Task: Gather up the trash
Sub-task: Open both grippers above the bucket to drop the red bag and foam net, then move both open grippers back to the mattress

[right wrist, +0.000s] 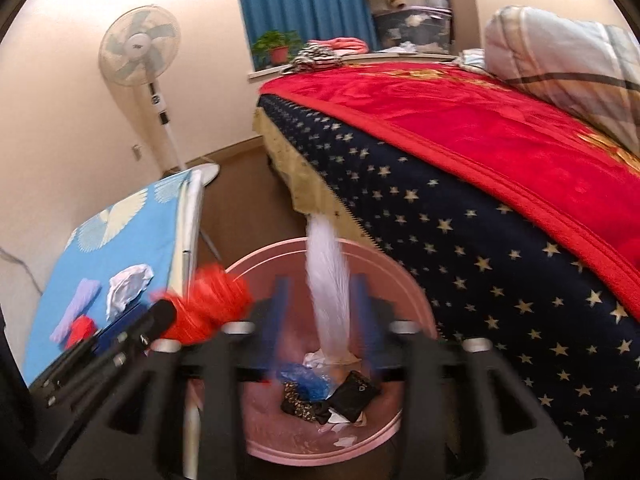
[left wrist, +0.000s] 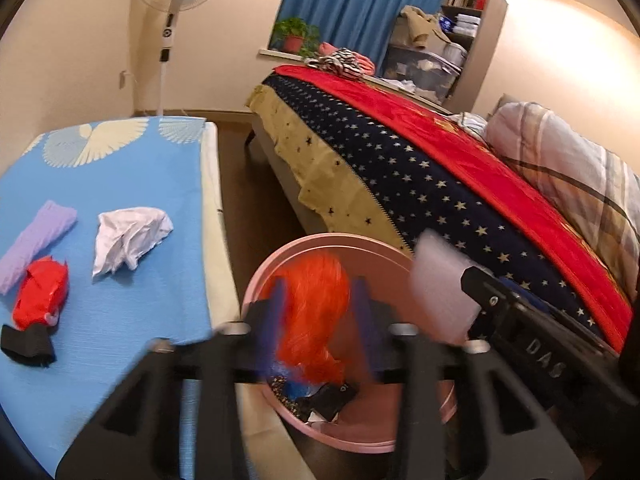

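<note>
A pink bin [left wrist: 320,240] stands on the floor between the table and the bed, with black, blue and white scraps at its bottom [right wrist: 320,392]. My left gripper [left wrist: 318,304] is over the bin; a blurred orange-red wrapper [left wrist: 316,312] lies between its open fingers, apparently dropping. My right gripper [right wrist: 322,304] is also over the bin [right wrist: 400,280]; a blurred white piece [right wrist: 326,292] streaks down between its open fingers. On the blue tablecloth [left wrist: 140,180] lie a crumpled white paper [left wrist: 128,240], a purple piece [left wrist: 36,240], a red wrapper [left wrist: 40,300] and a black scrap [left wrist: 28,346].
A bed with a red and star-patterned blanket [left wrist: 420,168] runs along the right, close to the bin. A standing fan [left wrist: 172,20] is by the far wall. A strip of dark floor [left wrist: 248,200] separates table and bed.
</note>
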Available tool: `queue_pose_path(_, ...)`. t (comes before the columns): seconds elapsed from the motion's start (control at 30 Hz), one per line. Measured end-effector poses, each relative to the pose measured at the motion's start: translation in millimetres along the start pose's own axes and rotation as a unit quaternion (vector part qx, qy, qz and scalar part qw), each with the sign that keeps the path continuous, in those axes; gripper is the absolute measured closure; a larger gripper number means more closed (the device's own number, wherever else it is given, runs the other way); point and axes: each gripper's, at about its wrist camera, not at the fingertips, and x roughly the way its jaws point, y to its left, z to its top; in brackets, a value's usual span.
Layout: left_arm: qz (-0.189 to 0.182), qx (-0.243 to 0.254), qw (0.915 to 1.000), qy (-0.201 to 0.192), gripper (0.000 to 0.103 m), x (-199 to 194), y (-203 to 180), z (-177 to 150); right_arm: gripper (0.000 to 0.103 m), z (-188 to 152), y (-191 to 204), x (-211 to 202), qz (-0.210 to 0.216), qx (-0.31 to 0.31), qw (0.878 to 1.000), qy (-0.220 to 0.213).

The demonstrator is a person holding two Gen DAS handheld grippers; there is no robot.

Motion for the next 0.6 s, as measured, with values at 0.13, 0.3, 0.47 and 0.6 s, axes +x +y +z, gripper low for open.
queue_pose_path(0.13, 0.009, -0.017, 0.9998, -0.002, 0.063, -6.7, 13.6, -0.2, 0.053, 0.0, -0.8, 0.1, -0.001, 0.002, 1.000, -0.001)
queue_pose_path(0.3, 0.028, -0.027, 0.9990, -0.020, 0.063, -28.2, 32.8, 1.7, 0.053, -3.0, 7.3, -5.3, 0.010, -0.008, 1.000, -0.006)
queue_pose_path(0.47, 0.047, -0.037, 0.9978, -0.030, 0.063, -46.0, 55.2, -0.9, 0.053, -7.9, 18.8, -10.9, 0.027, -0.014, 0.999, -0.010)
queue_pose_path(0.6, 0.079, -0.044, 0.9950, -0.041, 0.063, -63.7, 79.7, -4.7, 0.054, -14.1, 37.3, -12.0, 0.049, -0.025, 0.998, -0.011)
